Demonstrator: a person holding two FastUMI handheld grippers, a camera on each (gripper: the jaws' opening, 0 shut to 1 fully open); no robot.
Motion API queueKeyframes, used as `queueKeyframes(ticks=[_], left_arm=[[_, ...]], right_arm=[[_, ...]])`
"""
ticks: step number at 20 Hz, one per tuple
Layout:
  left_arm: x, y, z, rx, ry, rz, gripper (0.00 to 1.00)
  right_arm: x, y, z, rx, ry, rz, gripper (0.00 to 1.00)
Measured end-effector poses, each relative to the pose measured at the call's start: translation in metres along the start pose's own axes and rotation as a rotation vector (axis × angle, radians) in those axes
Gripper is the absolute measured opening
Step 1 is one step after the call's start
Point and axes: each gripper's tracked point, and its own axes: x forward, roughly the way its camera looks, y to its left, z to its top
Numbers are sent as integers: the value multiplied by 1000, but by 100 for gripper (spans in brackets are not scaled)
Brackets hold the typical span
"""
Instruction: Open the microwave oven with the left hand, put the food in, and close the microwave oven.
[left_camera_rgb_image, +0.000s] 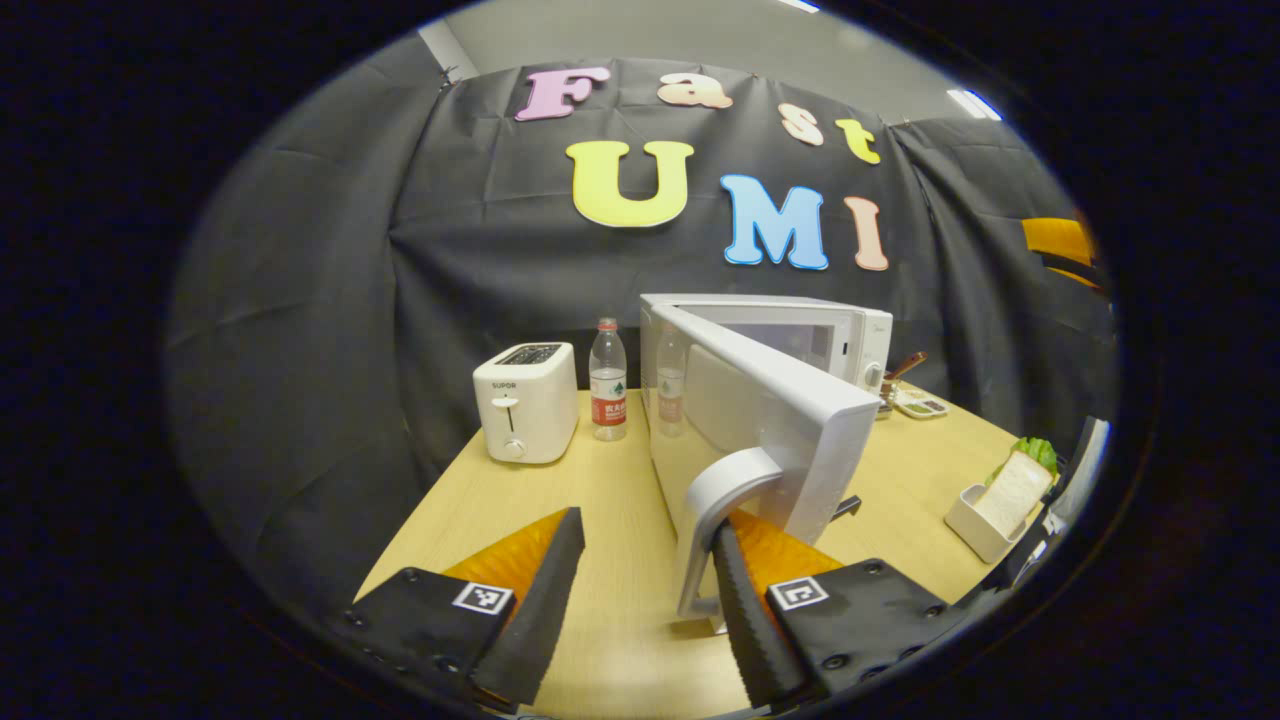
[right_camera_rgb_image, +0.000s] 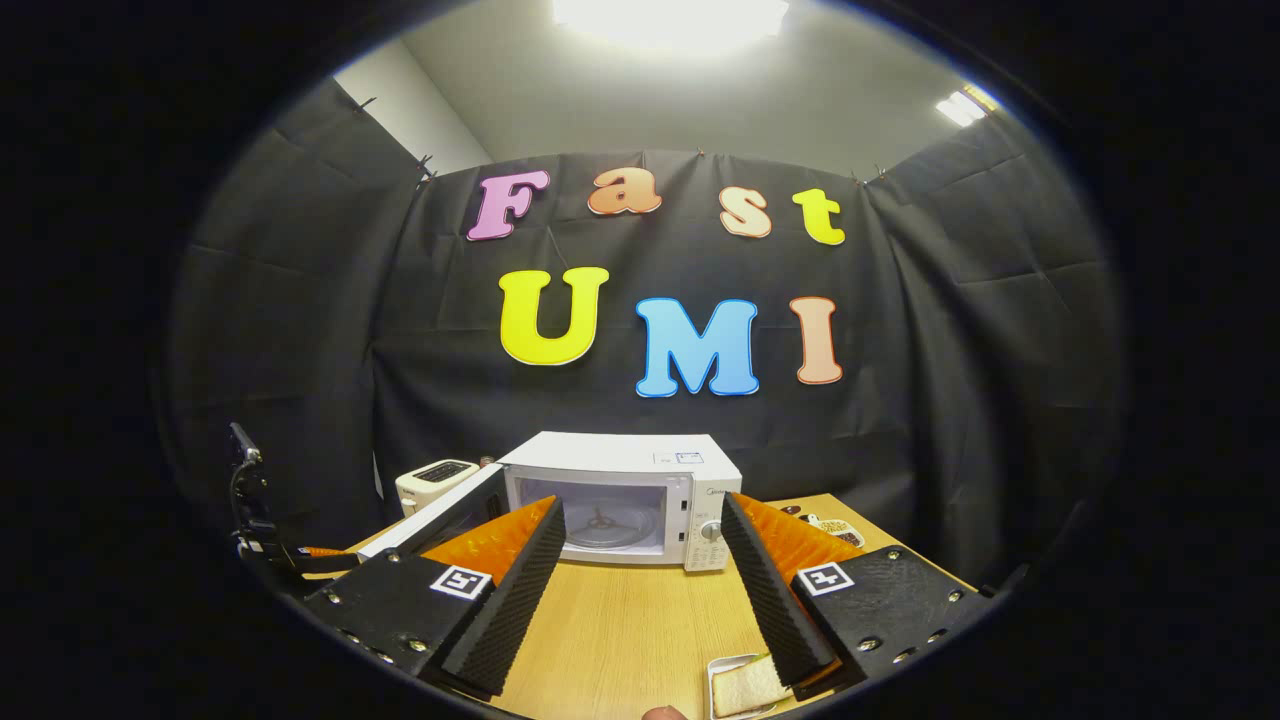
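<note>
While your left gripper (left_camera_rgb_image: 640, 590), jaws spread, hooks the microwave (left_camera_rgb_image: 800, 340) door's handle (left_camera_rgb_image: 722, 500) at 5 o'clock, your right gripper (right_camera_rgb_image: 640, 590) hangs spread over the bread (right_camera_rgb_image: 748, 686) at 6 o'clock on the tabletop (right_camera_rgb_image: 620, 620).

The open microwave door (left_camera_rgb_image: 770, 420) hides most of the oven's cavity in the left gripper view, and a second bottle (left_camera_rgb_image: 670, 390) shows only dimly through its window. Small dishes (left_camera_rgb_image: 920, 405) near the table's far right edge are too small to identify. In the right gripper view the bread tray (right_camera_rgb_image: 745, 685) is cut off by the bottom edge, and the toaster (right_camera_rgb_image: 435, 483) sits half hidden behind the door.
</note>
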Motion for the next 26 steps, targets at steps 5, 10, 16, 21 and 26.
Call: queueKeyframes(ticks=[5,10,16,21,26], left_arm=[[-37,-8,13,20,-42,67,86],[-72,-21,51,-7,-112,166,84],[-98,-59,108,12,-202,242,99],[-108,-97,147,24,-268,271,99],[-106,-131,137,28,-238,296,94]], right_arm=[[8,-30,-3,-7,16,30,95],[27,-68,-30,-25,107,90,95],[35,-117,-85,48,288,159,95],[30,-149,-134,174,464,196,96],[19,-171,-179,191,583,224,96]])
